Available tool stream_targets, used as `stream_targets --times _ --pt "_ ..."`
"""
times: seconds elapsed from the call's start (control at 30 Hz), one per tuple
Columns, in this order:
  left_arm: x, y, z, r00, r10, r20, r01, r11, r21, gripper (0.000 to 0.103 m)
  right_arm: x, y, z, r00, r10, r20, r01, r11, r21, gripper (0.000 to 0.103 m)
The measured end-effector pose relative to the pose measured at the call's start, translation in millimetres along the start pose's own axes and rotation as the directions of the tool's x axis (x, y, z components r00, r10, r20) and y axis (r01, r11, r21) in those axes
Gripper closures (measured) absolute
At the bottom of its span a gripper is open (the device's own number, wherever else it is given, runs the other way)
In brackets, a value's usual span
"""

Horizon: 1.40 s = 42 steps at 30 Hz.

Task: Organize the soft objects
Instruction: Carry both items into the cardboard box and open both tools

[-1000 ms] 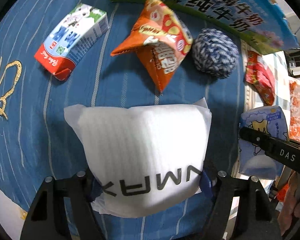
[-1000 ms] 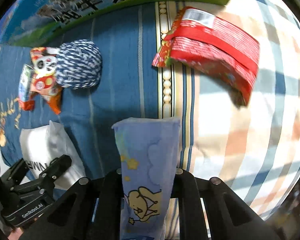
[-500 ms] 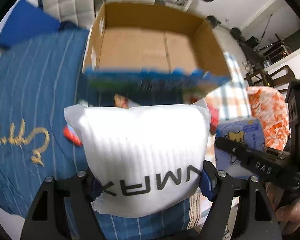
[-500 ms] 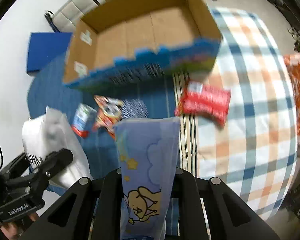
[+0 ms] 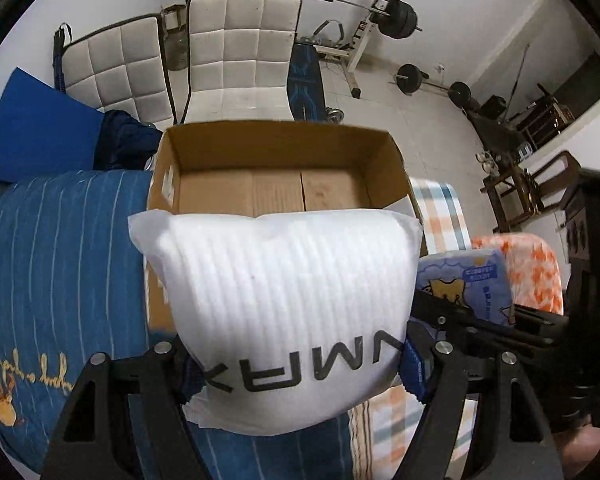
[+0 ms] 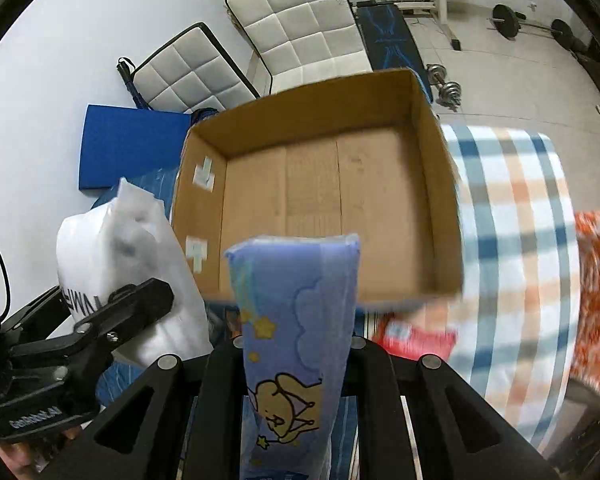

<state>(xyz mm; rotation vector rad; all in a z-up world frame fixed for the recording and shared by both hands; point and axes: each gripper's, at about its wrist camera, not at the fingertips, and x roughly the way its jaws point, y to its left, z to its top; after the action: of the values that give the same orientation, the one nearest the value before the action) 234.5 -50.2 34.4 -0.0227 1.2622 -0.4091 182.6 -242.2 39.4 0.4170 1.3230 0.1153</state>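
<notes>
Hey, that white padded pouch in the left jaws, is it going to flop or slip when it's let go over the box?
The white padded pouch looks puffy and keeps its shape above the jaws, so probably light and springy. Its smooth film may slide.

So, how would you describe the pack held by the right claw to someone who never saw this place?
Find the open cardboard box on the bed. In front of it the right claw holds a soft pack. It is lilac-blue with a cartoon dog, unlike the white bag beside it.

Matt brown cardboard box [image 6: 320, 184], ribbed white foam pouch [image 5: 284, 300], glossy blue plastic tissue pack [image 6: 296, 344], striped cloth bedcover [image 5: 60, 248].
</notes>
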Motion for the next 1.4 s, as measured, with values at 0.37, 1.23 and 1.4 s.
stream_targets --times 0.37,1.23,1.4 --pt "125.5 42.8 84.5 0.988 -0.036 -0.151 0.017 0.992 -0.124 0.029 122.6 -19.8 119.7 0.996 -0.038 -0.075 0.034 0.998 -0.05 0.088" --pt "185.8 65.8 111.1 0.957 0.105 -0.27 -0.137 0.985 -0.104 0.003 226.4 -48.4 171.7 0.979 -0.155 -0.133 0.146 0.986 -0.079 0.024" --pt "166.4 64.5 105.9 0.962 0.125 -0.244 -0.152 0.984 -0.095 0.0 211.9 -37.7 157.3 0.972 -0.204 -0.118 0.19 0.975 -0.118 0.017"
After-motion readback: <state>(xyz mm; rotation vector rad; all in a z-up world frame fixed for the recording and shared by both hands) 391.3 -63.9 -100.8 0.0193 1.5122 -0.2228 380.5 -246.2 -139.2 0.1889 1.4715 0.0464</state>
